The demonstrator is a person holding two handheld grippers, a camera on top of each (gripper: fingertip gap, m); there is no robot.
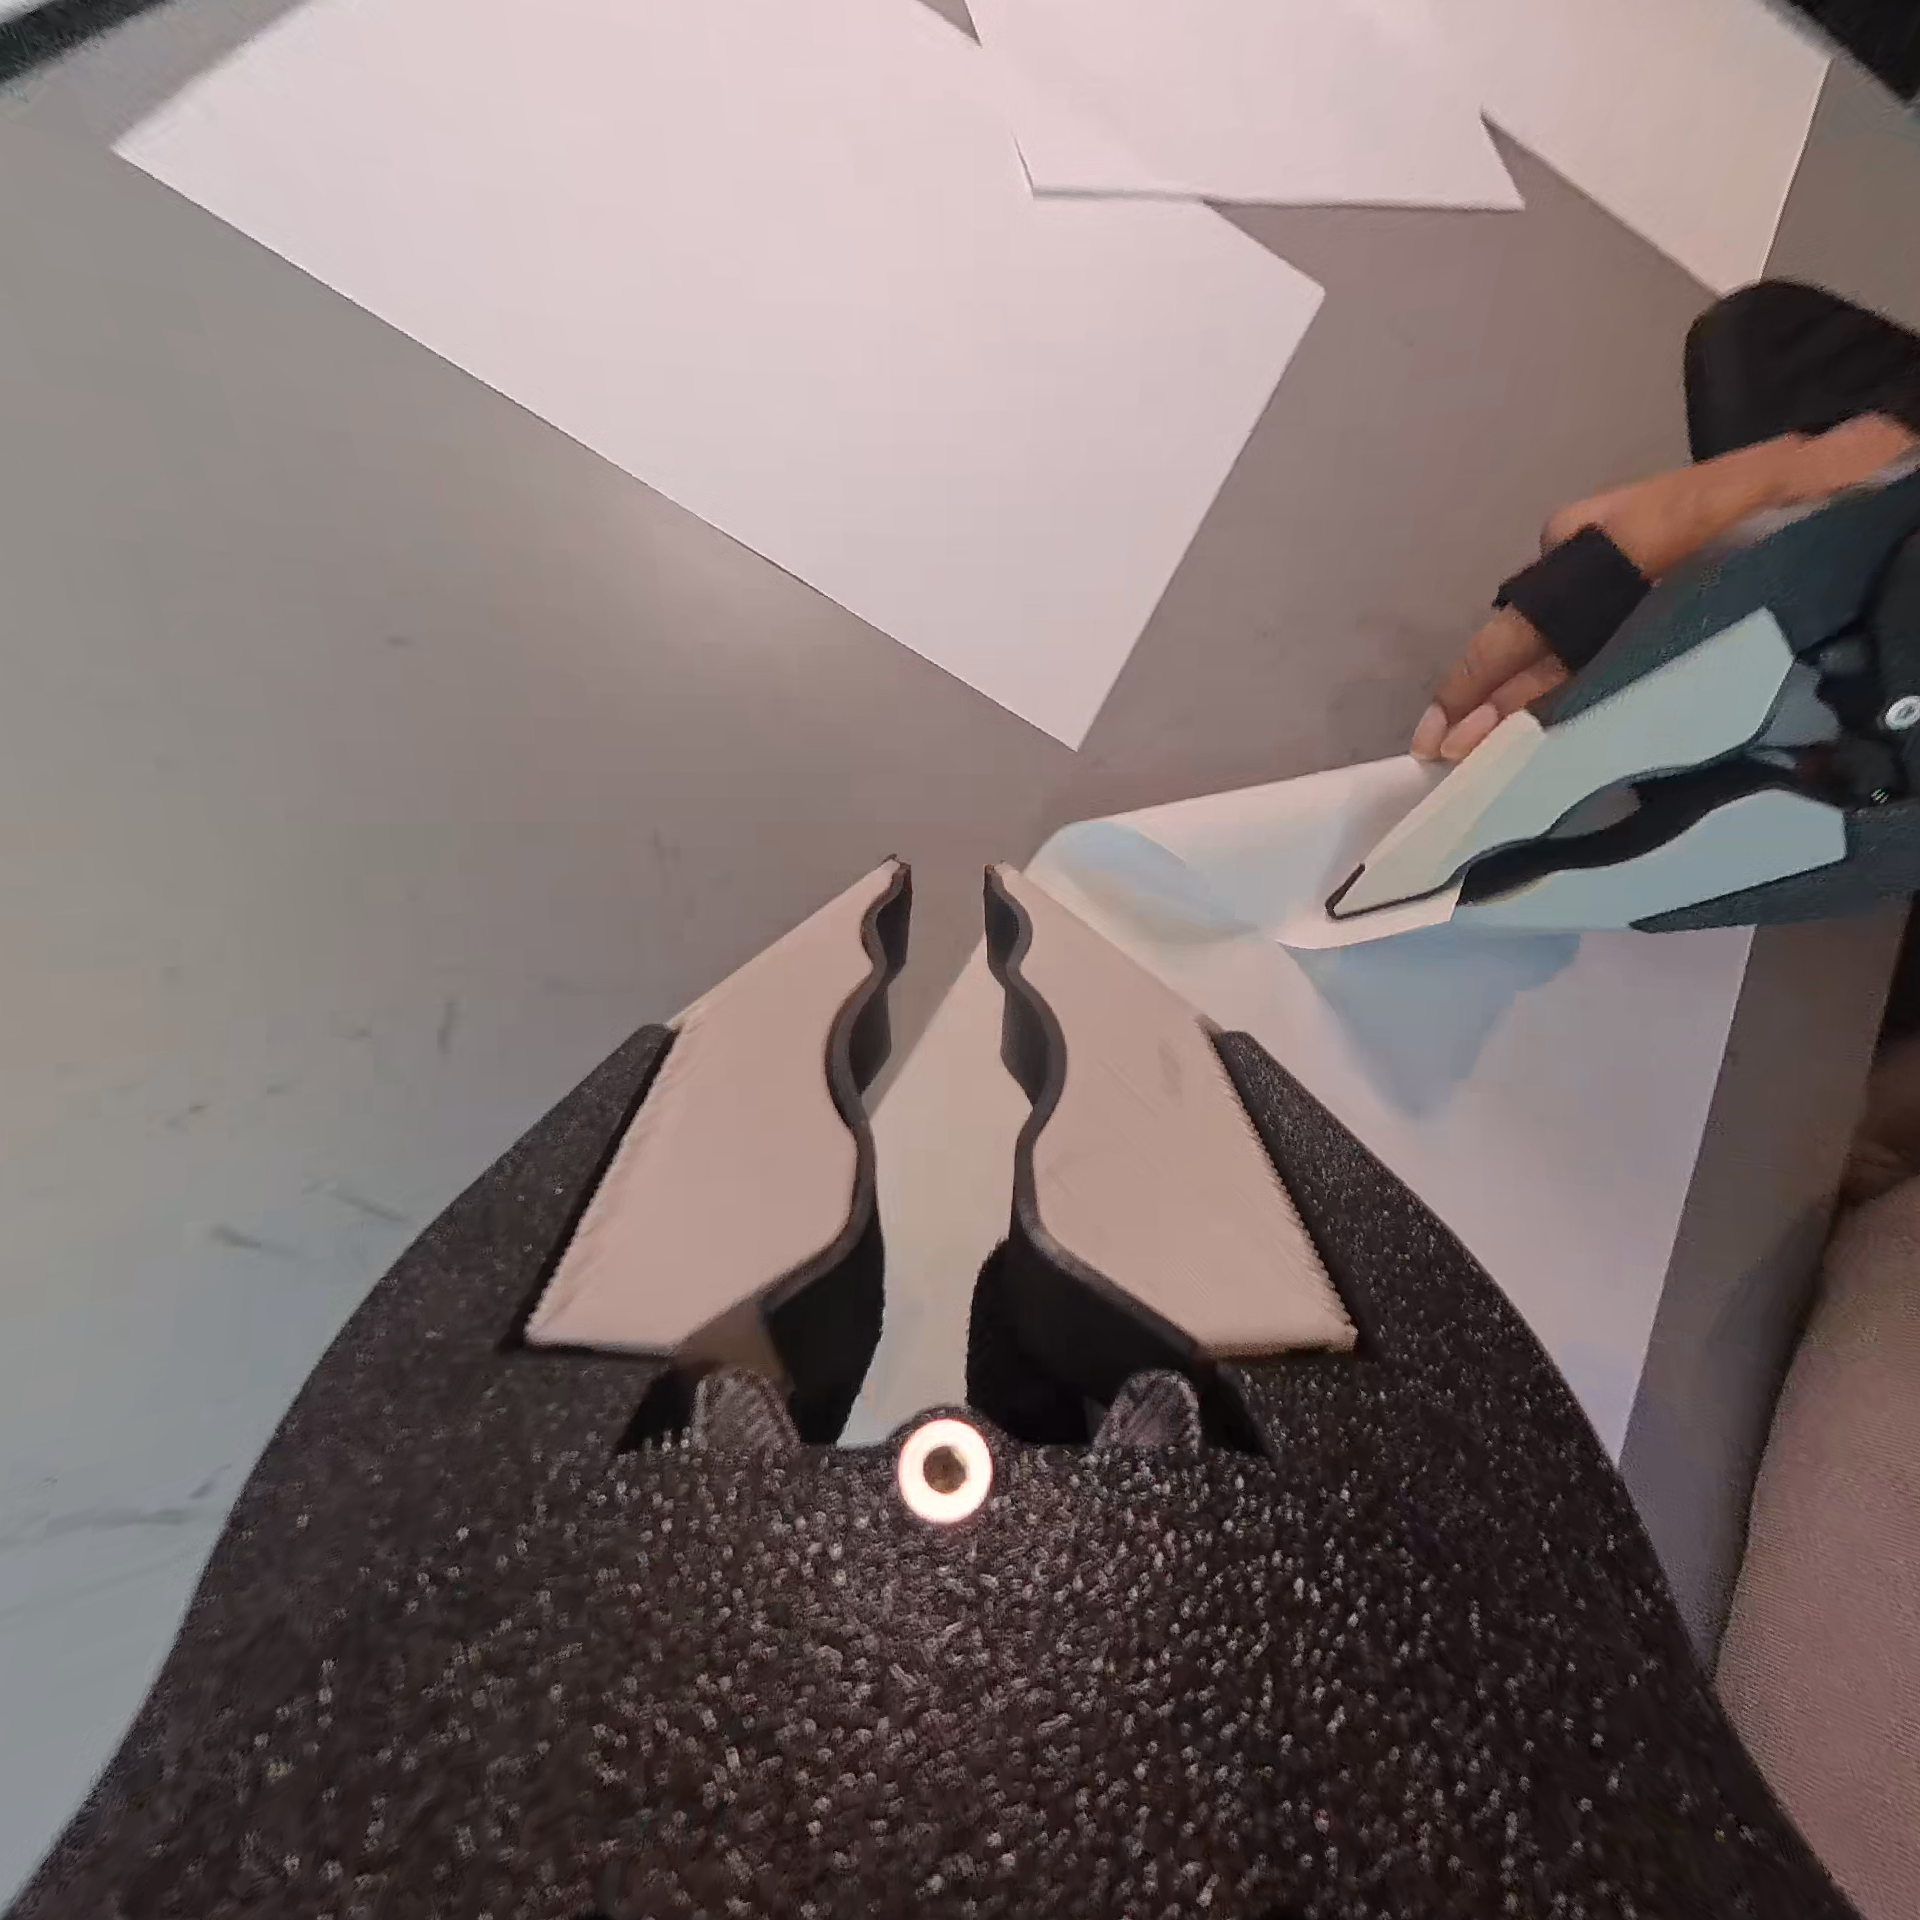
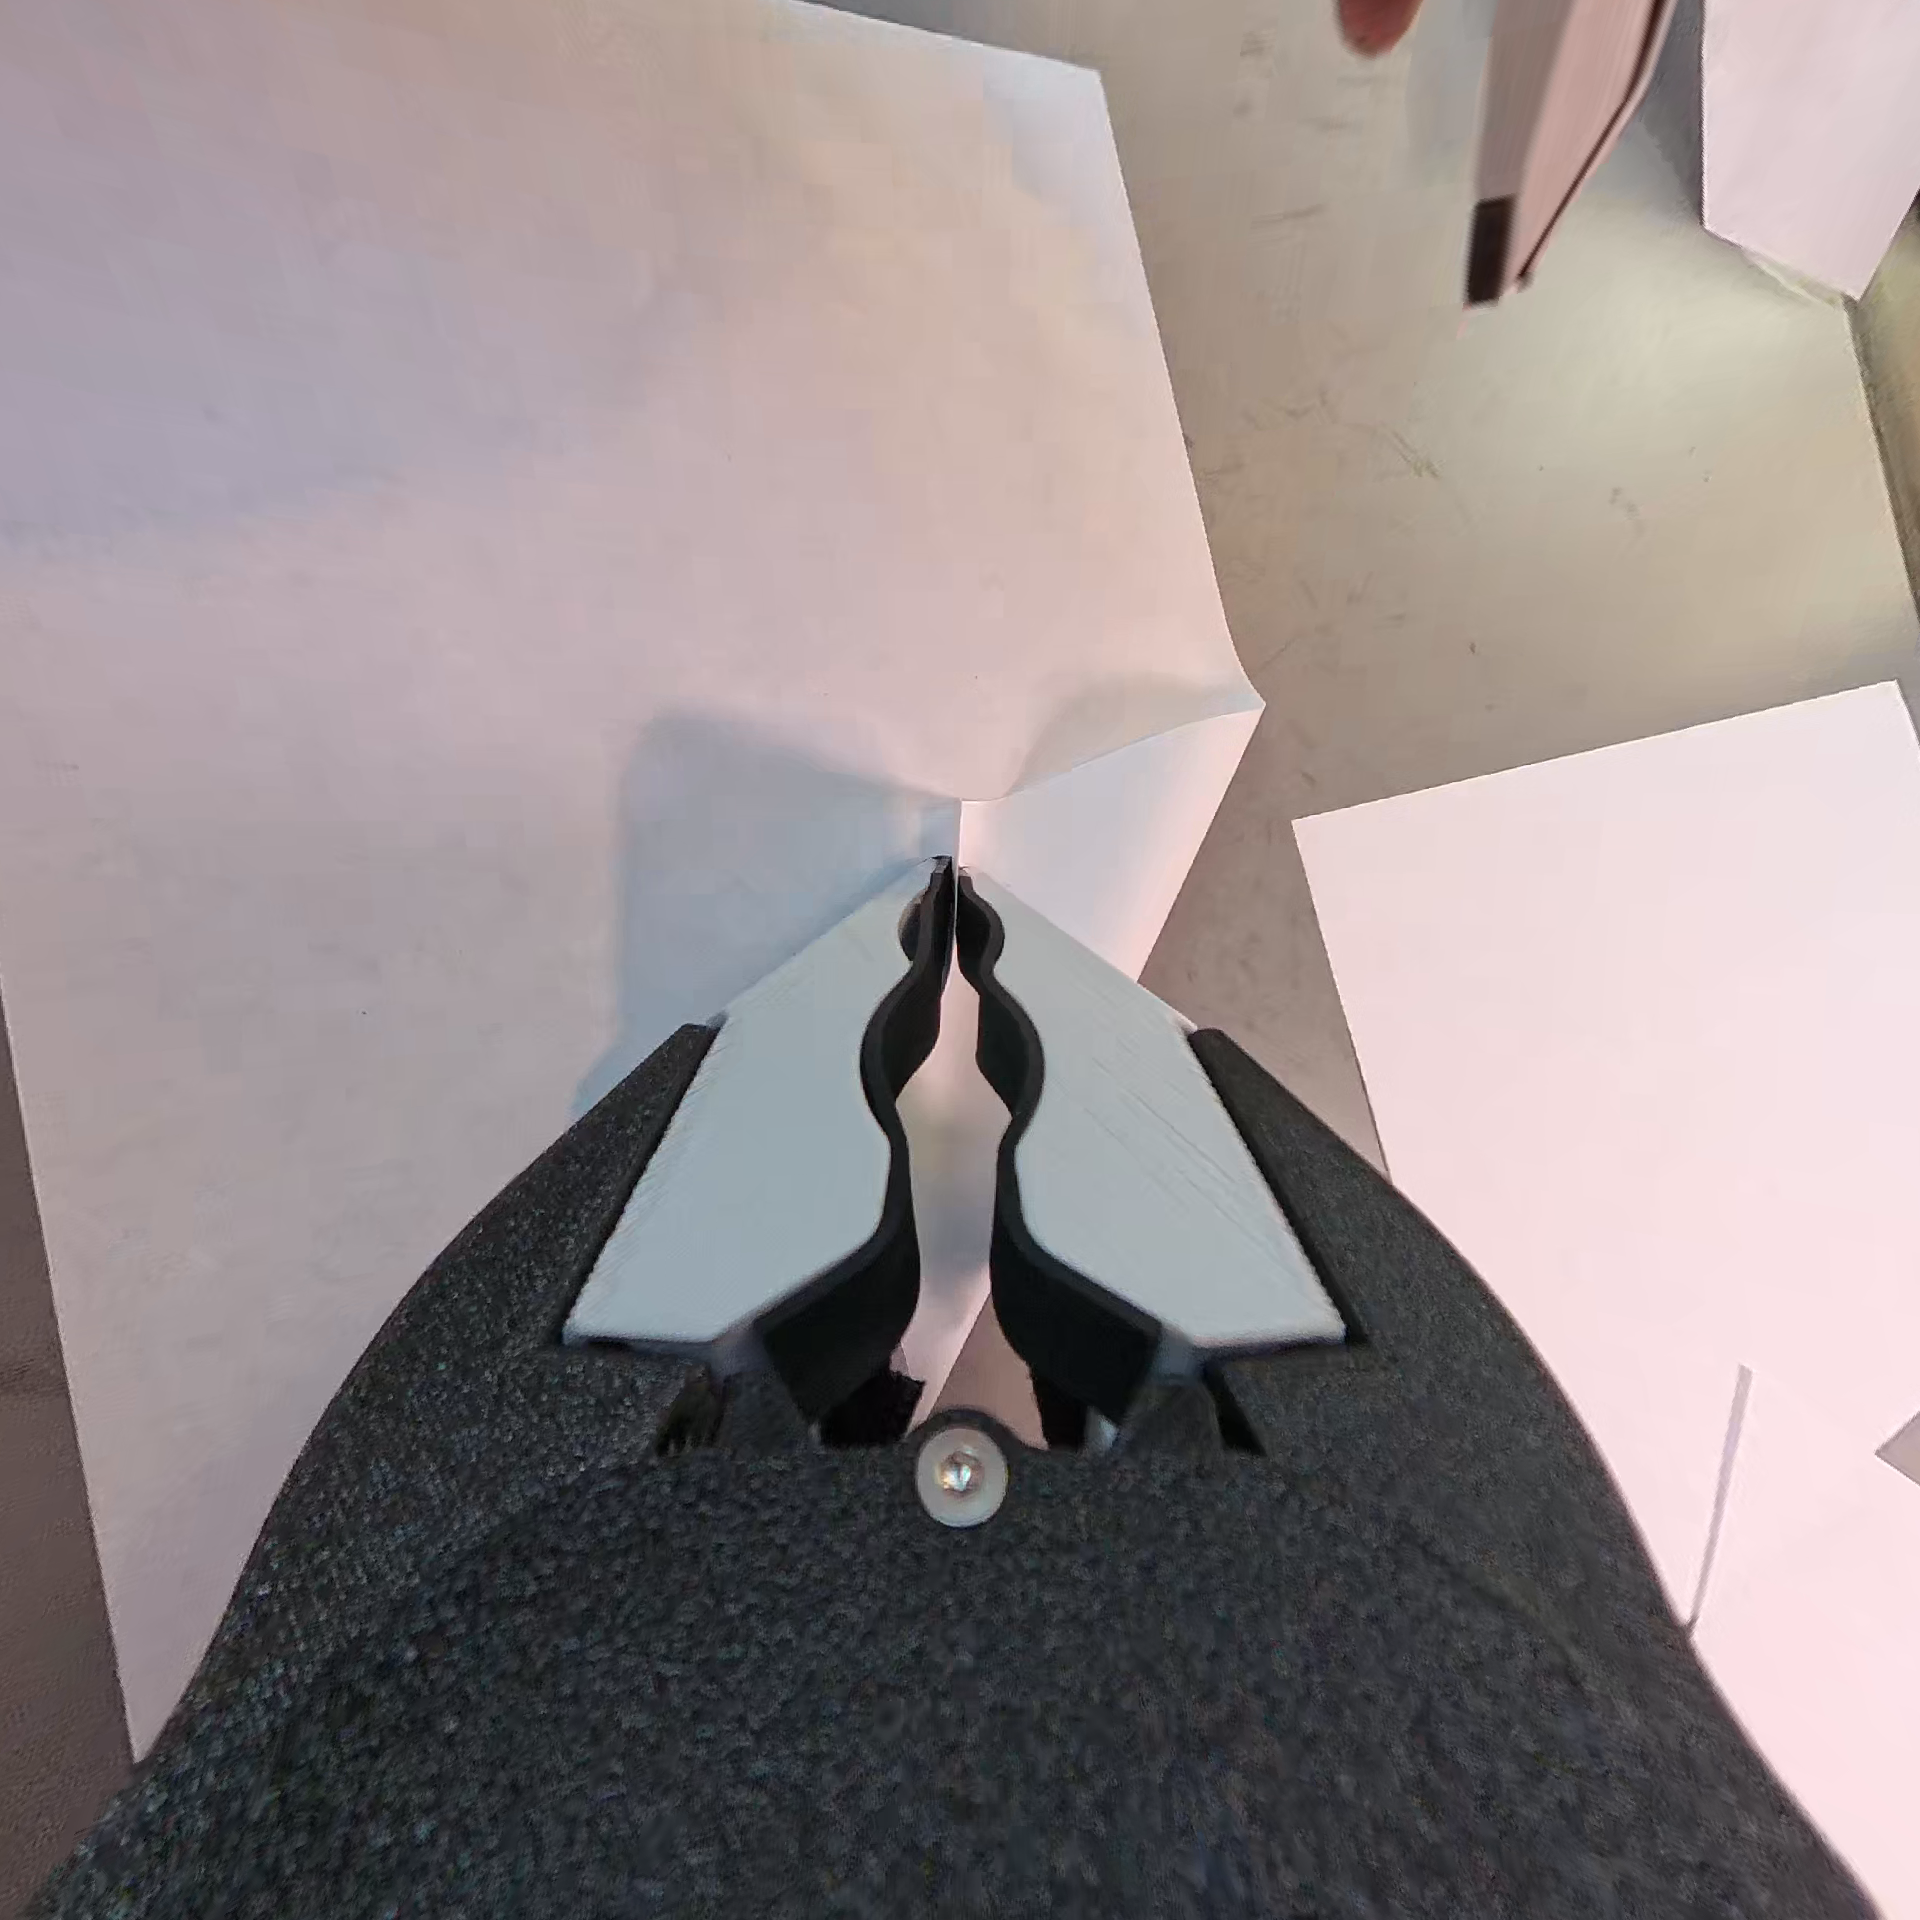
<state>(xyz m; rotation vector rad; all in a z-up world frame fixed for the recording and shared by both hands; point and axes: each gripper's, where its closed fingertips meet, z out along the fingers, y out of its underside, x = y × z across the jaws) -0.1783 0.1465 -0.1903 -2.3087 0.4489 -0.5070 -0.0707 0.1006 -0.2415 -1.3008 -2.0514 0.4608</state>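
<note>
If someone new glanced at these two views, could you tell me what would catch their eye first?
Most striking is the right claw, shut on a corner of a white paper sheet and lifting it off the grey table so it creases. The left claw is open and empty above the table beside that sheet. More loose white sheets lie flat farther back.

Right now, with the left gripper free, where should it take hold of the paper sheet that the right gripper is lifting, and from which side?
Probably the raised edge beside the right gripper, which is shut on a corner of the paper sheet. There the sheet stands off the table; elsewhere it lies flat. The open left gripper could come in level from the table side.
</note>
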